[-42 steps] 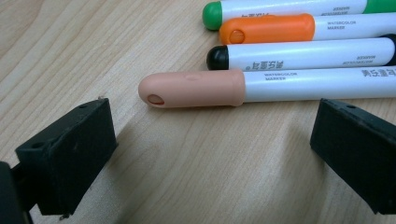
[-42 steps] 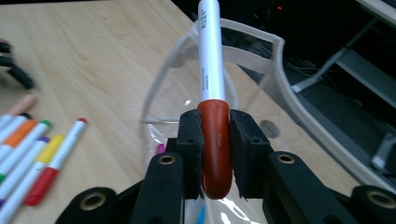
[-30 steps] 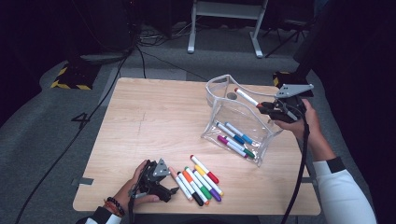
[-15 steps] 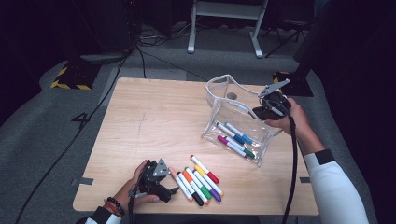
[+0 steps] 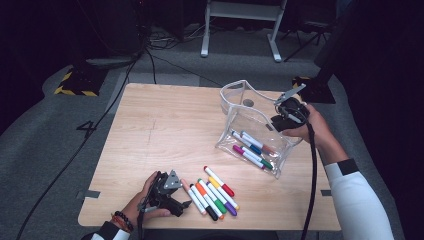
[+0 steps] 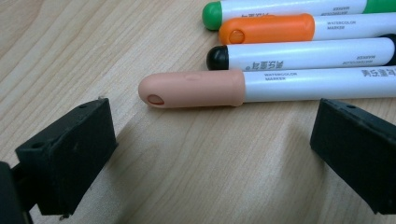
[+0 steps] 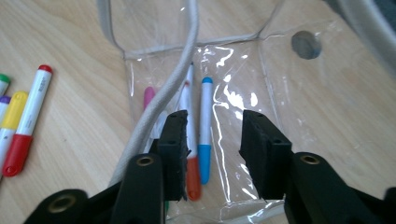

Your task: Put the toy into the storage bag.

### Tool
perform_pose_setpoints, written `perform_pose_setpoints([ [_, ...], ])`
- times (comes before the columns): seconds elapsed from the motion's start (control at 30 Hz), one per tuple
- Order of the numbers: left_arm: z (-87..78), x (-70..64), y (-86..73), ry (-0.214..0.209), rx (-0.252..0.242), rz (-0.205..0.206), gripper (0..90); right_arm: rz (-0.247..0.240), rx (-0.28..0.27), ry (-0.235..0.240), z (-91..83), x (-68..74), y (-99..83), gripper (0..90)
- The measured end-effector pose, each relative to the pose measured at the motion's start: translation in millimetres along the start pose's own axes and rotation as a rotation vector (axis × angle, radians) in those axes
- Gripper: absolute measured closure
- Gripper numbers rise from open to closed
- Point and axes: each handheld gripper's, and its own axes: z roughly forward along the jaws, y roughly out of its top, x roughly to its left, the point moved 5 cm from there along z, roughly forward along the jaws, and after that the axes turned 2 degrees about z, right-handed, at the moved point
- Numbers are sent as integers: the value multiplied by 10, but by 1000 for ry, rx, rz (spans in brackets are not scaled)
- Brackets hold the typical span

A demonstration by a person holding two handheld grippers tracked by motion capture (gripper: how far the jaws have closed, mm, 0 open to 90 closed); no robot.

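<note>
Presently: row of markers (image 5: 209, 192) near the desk's (image 5: 150, 130) front edge; light, rigid, smooth barrels, best gripped mid-body. Left tongs (image 6: 210, 154) spread before the pink-capped marker (image 6: 261, 87). Right tongs (image 7: 212, 140) spread over the limp, clear pouch (image 5: 255, 132) at the right edge.

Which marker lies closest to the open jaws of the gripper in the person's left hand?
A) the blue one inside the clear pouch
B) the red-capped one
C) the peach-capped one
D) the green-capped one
C: in the left gripper view the peach-capped marker lies just ahead of the left gripper, whose jaws stand wide apart, with the black-tipped, orange-capped and green-capped markers lined up beyond it.
</note>
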Motion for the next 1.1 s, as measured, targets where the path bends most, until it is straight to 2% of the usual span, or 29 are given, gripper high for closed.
perform_pose_setpoints([
  [0.07, 0, 0, 0, 0, 0, 0, 4, 19, -31, -35, -65, -48, -14, 565],
  [0.1, 0, 0, 0, 0, 0, 0, 4, 24, -42, -35, -84, -55, -17, 561],
  [0.17, 0, 0, 0, 0, 0, 0, 4, 42, -85, -50, -174, -76, -30, 535],
  [0.2, 0, 0, 0, 0, 0, 0, 4, 49, -129, -60, -258, -72, -41, 522],
  [0.27, 0, 0, 0, 0, 0, 0, 5, 49, -192, -46, -382, -48, -61, 521],
  [0.33, 0, 0, 0, 0, 0, 0, 4, 50, -228, -53, -471, -25, -82, 502],
  [0.43, 0, 0, 0, 0, 0, 0, 4, 47, -297, -35, -624, 50, -129, 469],
  [0.67, 0, 0, 0, 0, 0, 0, 4, -12, -372, -27, -806, 338, -278, 388],
  [0.83, -1, 0, 0, 0, 0, 1, 5, -40, -430, 1, -895, 580, -407, 343],
  [0.97, 0, 0, 0, 1, 0, 1, 5, -63, -461, 10, -881, 758, -529, 336],
  [1.1, -1, 0, 0, 1, 0, 1, 4, -82, -466, 21, -796, 929, -656, 330],
])
